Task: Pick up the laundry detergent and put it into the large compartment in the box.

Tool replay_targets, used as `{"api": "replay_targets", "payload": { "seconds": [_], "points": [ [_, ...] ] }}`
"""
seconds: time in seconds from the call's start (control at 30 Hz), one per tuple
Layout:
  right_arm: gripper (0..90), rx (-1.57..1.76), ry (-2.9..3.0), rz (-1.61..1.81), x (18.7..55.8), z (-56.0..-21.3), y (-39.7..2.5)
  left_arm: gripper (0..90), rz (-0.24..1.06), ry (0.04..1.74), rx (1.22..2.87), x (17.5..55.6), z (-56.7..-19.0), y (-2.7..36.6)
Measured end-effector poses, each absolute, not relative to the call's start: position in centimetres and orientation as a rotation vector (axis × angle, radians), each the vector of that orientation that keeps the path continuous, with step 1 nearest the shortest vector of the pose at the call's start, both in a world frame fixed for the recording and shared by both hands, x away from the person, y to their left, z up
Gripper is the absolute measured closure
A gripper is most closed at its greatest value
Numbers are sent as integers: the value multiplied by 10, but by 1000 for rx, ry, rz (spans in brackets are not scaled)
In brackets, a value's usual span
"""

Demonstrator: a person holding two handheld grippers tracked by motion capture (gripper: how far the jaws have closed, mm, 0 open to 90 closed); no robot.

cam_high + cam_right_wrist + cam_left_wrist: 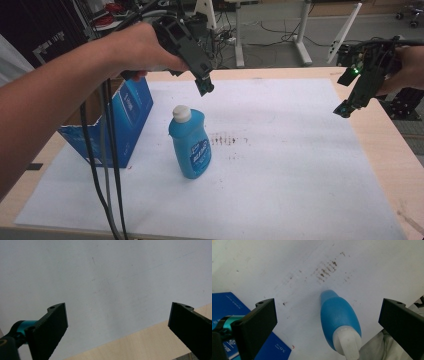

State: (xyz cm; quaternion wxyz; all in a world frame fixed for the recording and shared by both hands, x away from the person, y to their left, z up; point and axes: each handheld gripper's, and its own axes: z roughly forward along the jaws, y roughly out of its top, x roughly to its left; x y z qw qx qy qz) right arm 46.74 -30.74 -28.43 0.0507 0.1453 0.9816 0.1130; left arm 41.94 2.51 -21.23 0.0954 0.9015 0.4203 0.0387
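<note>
The left gripper (206, 86) hangs in the air above the table (385, 150), tilted down, its jaws spread wide apart with nothing between them. The bottle (191, 145) stands upright on the white sheet (280, 180) just below and a little nearer the person than the jaw tips — close, but not touching. From the left gripper view the bottle (339, 320) sits in the gap between the two black jaws, nearer the right-hand one, its white cap (348, 342) pointing up toward the camera and its blue body running away toward the sheet. A patch of brown stains (325, 270) lies on the sheet beyond the bottle. The blue box (117, 122) rests on the far side of the left-hand jaw, beside the bottle and apart from it.

The right gripper (345, 109) is held well away from the bottle — over the sheet's edge, jaws open wide and empty. Under it lie the bare sheet (105, 277) and a strip of wooden table (140, 345).
</note>
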Motion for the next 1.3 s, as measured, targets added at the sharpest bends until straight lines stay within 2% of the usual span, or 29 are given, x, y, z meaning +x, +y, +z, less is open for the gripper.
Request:
{"api": "replay_targets", "payload": {
  "seconds": [0.83, 1.3],
  "points": [
    [16, 427, 2976, 352, 462, -282, -307, 17, 112, 1390, 2618, 398, -222, 25],
    [16, 421, 2974, 341, 460, -281, -306, 17, 60, 1455, 2601, 394, -229, 29]
  ]
}}
